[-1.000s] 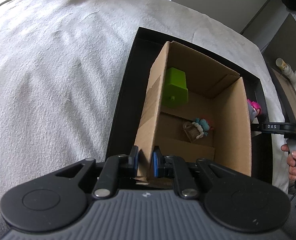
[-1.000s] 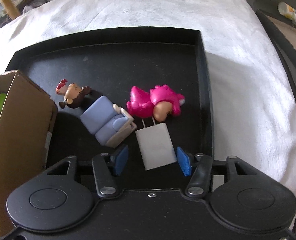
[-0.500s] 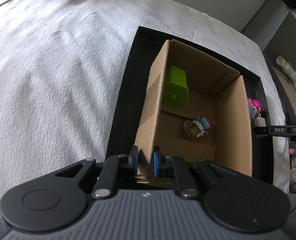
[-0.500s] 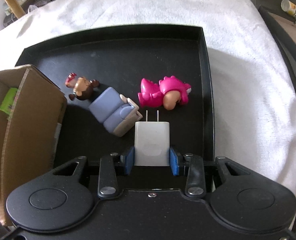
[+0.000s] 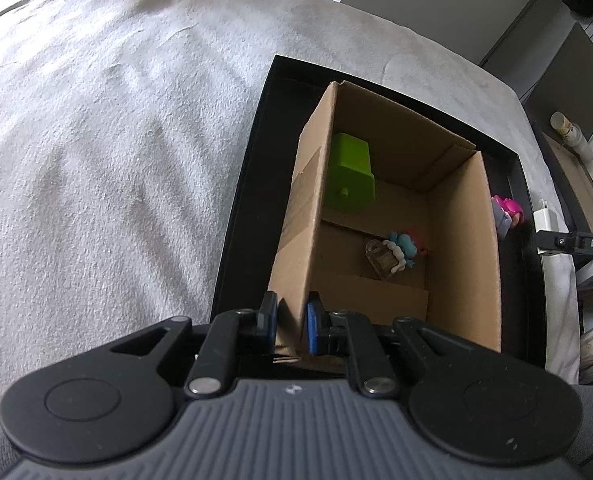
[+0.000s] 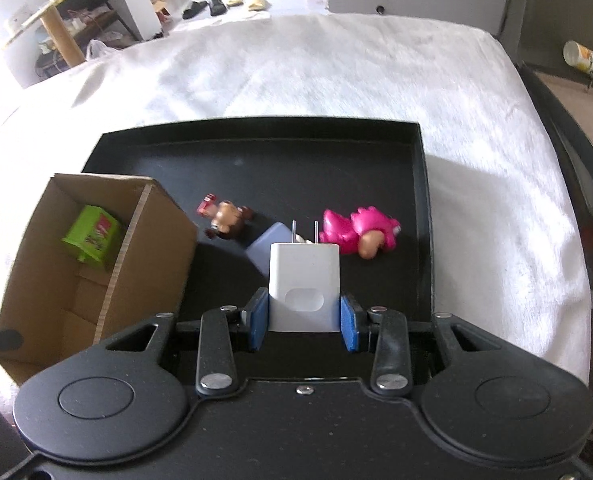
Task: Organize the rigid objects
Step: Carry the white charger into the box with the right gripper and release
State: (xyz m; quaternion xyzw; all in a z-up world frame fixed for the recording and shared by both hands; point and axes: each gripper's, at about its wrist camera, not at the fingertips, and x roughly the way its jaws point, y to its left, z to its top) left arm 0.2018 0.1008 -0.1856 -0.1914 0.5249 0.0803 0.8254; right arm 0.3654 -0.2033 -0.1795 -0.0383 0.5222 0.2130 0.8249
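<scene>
- Right gripper (image 6: 303, 317): both blue pads pressed on the sides of the white charger (image 6: 304, 285), which is held clear above the black tray (image 6: 423, 216), prongs pointing away from the camera
- Left gripper (image 5: 291, 322): clenched on the near left wall of the cardboard box (image 5: 472, 264), one pad outside it and one inside
- Cardboard box: stands open-topped in the left part of the tray; inside lie a green block (image 5: 350, 178) against the left wall and a small blue-and-clear figure (image 5: 394, 254) on the bottom
- Tray floor beyond the charger: a brown figure (image 6: 226, 222) near the box wall, a lavender block (image 6: 266, 250) partly hidden behind the charger, and a pink figure (image 6: 358, 232) lying on its side to the right
- The box's tall right wall (image 6: 152, 248) stands between the charger and the box interior
- White blanket (image 6: 336, 72): lies under the tray on all sides
- Beyond the blanket: slippers (image 6: 206, 7) on the floor, a bottle (image 6: 588, 60) at right
</scene>
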